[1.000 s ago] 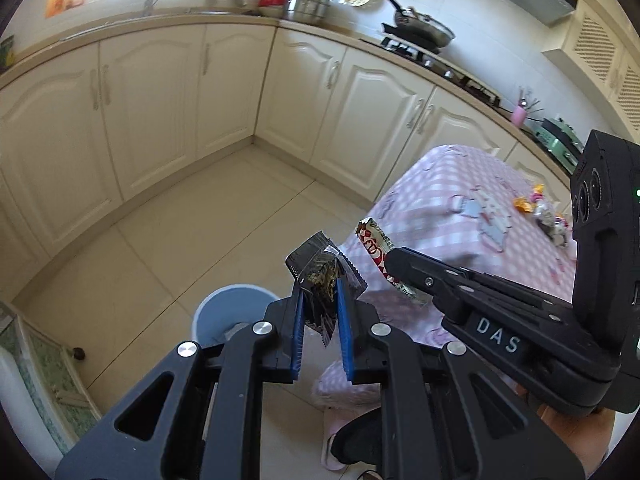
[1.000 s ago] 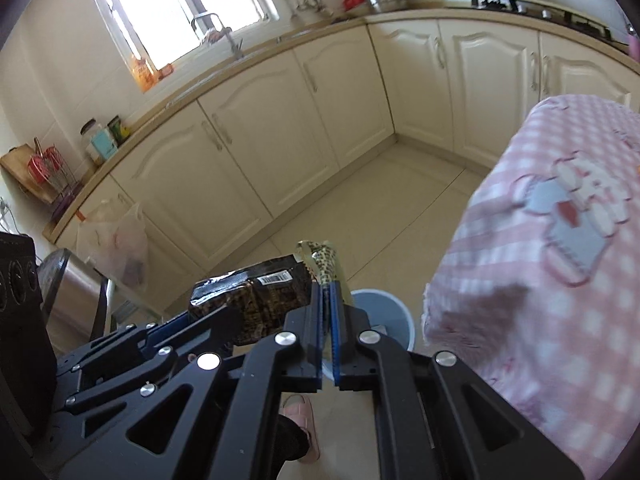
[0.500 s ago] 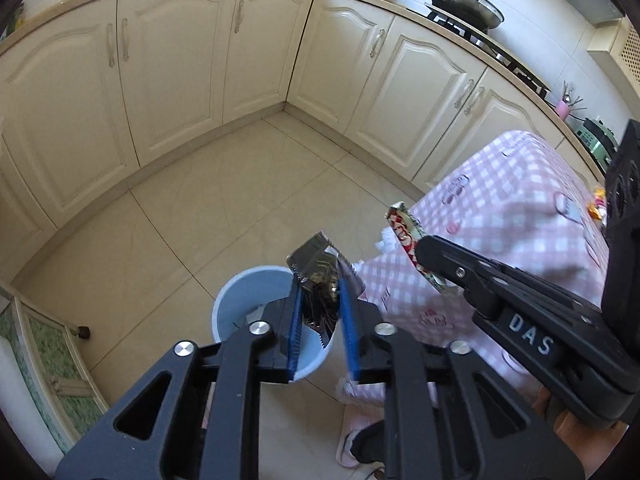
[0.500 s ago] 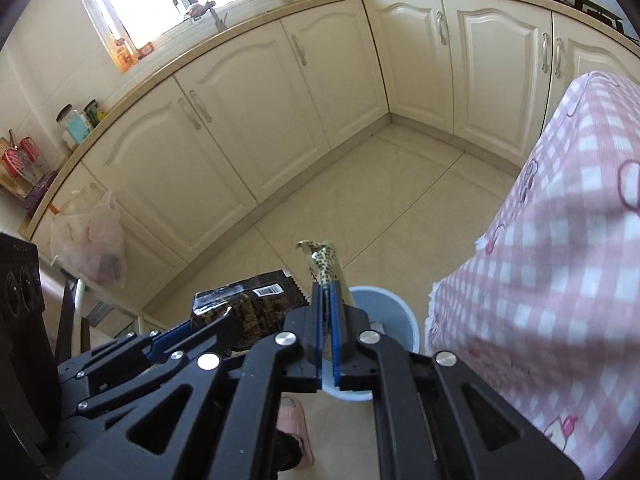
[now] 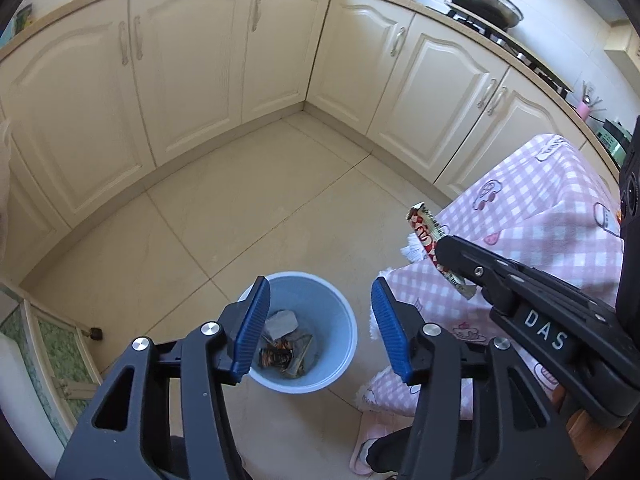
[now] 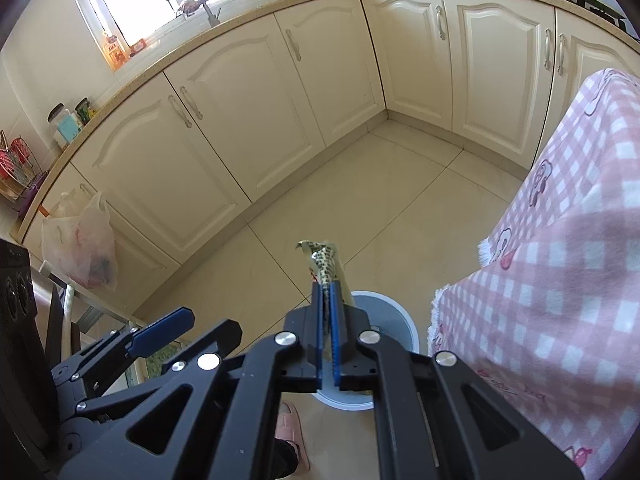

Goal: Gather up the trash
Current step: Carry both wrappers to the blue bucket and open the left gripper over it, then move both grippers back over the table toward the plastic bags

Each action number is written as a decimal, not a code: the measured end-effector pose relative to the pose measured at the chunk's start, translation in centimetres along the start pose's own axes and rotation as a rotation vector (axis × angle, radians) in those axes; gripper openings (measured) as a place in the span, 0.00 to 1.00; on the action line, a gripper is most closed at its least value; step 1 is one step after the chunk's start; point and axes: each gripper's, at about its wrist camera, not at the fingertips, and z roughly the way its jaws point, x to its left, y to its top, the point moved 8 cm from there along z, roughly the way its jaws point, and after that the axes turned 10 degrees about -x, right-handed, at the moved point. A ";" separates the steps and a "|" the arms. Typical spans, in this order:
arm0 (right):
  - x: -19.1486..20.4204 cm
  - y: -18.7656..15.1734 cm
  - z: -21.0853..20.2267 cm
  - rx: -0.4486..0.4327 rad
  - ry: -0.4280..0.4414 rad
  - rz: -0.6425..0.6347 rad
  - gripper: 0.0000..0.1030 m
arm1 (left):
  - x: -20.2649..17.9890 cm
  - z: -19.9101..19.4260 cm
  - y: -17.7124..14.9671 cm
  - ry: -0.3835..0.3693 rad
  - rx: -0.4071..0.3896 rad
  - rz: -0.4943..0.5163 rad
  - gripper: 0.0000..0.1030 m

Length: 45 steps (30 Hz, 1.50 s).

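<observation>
A light blue bin point(image 5: 345, 344) stands on the tiled floor beside the table. Wrappers and crumpled trash point(image 5: 285, 354) lie at its bottom. Directly above it hangs my left gripper point(image 5: 319, 284), jaws opening, with nothing between the blue pads point(image 5: 253, 326). My right gripper point(image 6: 328, 292) is shut on a long red, white and gold wrapper point(image 6: 325, 258) that sticks up past its tips. It hovers over the near edge of the bin point(image 6: 397, 317). The left wrist view has that wrapper point(image 5: 423, 227) right of the bin. One left finger point(image 6: 164, 326) appears in the right wrist view.
A table under a pink checked cloth point(image 5: 540, 220) stands right of the bin, its cloth hanging close to the rim. Cream cabinets point(image 5: 192, 80) line the far walls. A plastic bag point(image 6: 80, 248) hangs at the left. A pink slipper point(image 6: 290, 420) is near the bin.
Both grippers have come down over the bin. The left jaws have opened, and the dark wrapper they held is gone from between them. The right gripper stays shut on its wrapper.
</observation>
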 end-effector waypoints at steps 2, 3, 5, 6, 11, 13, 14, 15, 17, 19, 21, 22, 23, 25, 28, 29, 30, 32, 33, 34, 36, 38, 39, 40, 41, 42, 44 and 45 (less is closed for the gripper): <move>0.3 -0.1 0.3 0.007 0.004 -0.001 0.04 | 0.6 0.0 -0.1 0.006 0.003 -0.014 0.49; 0.5 -0.1 0.4 0.006 0.005 -0.003 0.04 | 0.8 0.0 -0.1 0.008 0.004 -0.017 0.49; 0.8 0.0 0.6 0.006 0.008 -0.006 0.04 | 1.2 -0.1 0.0 0.012 0.000 -0.025 0.49; 1.1 0.1 0.7 0.005 0.011 -0.005 0.04 | 1.1 -0.1 0.0 0.013 0.000 -0.026 0.49; 2.0 0.6 1.1 -0.009 0.019 -0.006 0.04 | 1.4 -0.4 0.4 0.020 -0.012 -0.033 0.50; 2.1 0.9 1.1 -0.022 0.028 0.000 0.07 | 1.5 -0.5 0.5 0.024 -0.018 -0.036 0.53; 2.1 1.2 1.1 -0.032 0.025 0.000 0.08 | 1.5 -0.6 0.6 0.024 -0.019 -0.038 0.53; 2.2 1.4 1.1 -0.041 0.021 -0.004 0.09 | 1.5 -0.6 0.6 0.024 -0.020 -0.041 0.54; 2.1 1.8 0.8 -0.052 0.013 -0.007 0.20 | 1.5 -0.8 0.8 0.019 -0.022 -0.046 0.54; 2.0 2.1 0.2 -0.066 0.004 -0.017 0.20 | 1.2 -1.1 0.9 0.018 -0.028 -0.041 0.55; 1.8 2.4 -0.6 -0.078 -0.005 -0.024 0.20 | 1.1 -1.4 1.1 0.015 -0.033 -0.039 0.55; 1.7 2.6 -1.2 -0.090 -0.015 -0.028 0.20 | 0.9 -1.7 1.2 0.012 -0.036 -0.040 0.55; 1.6 2.8 -1.8 -0.101 -0.023 -0.032 0.20 | 0.7 -1.9 1.3 0.007 -0.040 -0.041 0.55; 1.2 3.3 -3.2 -0.127 -0.040 -0.040 0.20 | 0.2 -2.6 1.6 -0.004 -0.050 -0.038 0.55; 0.3 4.1 -5.8 -0.171 -0.071 -0.042 0.21 | -1.2 -4.0 2.1 -0.025 -0.076 -0.025 0.56; 0.0 4.2 -6.7 -0.184 -0.078 -0.043 0.22 | -1.7 -4.5 2.2 -0.032 -0.084 -0.019 0.56; -0.4 4.5 -7.7 -0.200 -0.089 -0.043 0.22 | -2.5 -5.2 2.5 -0.044 -0.096 -0.009 0.57; -1.4 4.8 -10.0 -0.231 -0.110 -0.040 0.23 | -4.0 -6.2 2.8 -0.065 -0.113 0.009 0.57; -1.7 4.9 -10.8 -0.242 -0.117 -0.040 0.23 | -5.3 -7.0 3.1 -0.082 -0.127 0.027 0.58; -2.4 5.0 -12.1 -0.259 -0.129 -0.036 0.24 | -6.0 -7.5 3.2 -0.092 -0.136 0.038 0.58; -4.0 5.1 -14.7 -0.292 -0.155 -0.024 0.24 | -8.4 -8.7 3.4 -0.123 -0.155 0.071 0.59; -5.7 5.2 -17.2 -0.323 -0.189 -0.014 0.25 | -10.9 -9.6 3.6 -0.156 -0.167 0.101 0.59; -6.8 5.3 -18.6 -0.342 -0.207 -0.005 0.26 | -12.1 -10.1 3.6 -0.172 -0.173 0.118 0.60; -7.8 5.2 -19.8 -0.353 -0.222 0.003 0.27 | -13.8 -10.6 3.5 -0.193 -0.179 0.141 0.60; -8.9 5.1 -21.0 -0.363 -0.239 0.012 0.27 | -15.0 -10.9 3.4 -0.208 -0.181 0.155 0.60; -10.4 4.9 -22.5 -0.378 -0.263 0.025 0.27 | -16.2 -11.3 3.3 -0.227 -0.180 0.169 0.60; -13.2 4.7 -25.3 -0.405 -0.305 0.050 0.28 | -19.3 -11.7 3.2 -0.282 -0.171 0.194 0.61; -14.1 4.6 -26.2 -0.414 -0.321 0.060 0.29 | -20.5 -11.7 3.0 -0.304 -0.162 0.203 0.61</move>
